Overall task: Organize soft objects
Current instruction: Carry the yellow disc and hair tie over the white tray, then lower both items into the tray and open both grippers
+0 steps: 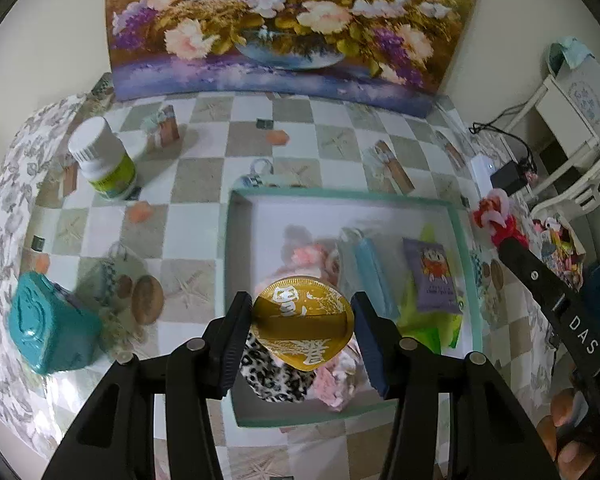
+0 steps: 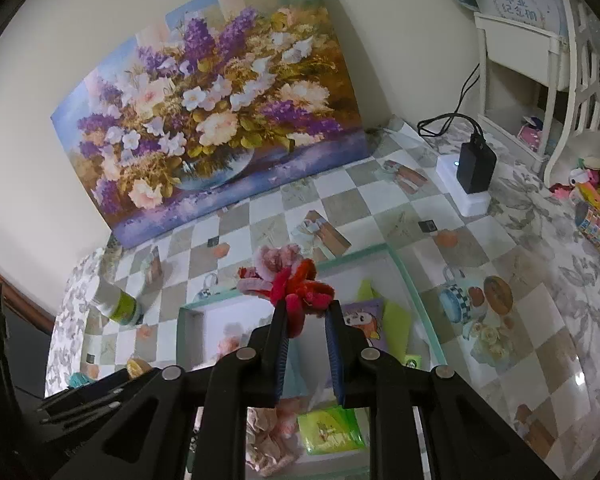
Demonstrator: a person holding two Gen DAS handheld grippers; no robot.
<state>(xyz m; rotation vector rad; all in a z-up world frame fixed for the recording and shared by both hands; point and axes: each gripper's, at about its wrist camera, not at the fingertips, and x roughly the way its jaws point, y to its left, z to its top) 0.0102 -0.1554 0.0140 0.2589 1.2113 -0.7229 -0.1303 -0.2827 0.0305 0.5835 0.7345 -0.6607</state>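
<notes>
Gold cup (image 1: 305,322) between jaws; flower (image 2: 296,282) gripped

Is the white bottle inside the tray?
No, the white bottle stands on the checkered cloth, apart from the tray.

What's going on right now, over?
Left gripper shut on gold packet, above tray. Right gripper shut on red fuzzy flower. Nothing in the way.

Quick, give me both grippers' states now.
Left gripper: closed on the gold cup.
Right gripper: closed on the red and pink flower.
</notes>
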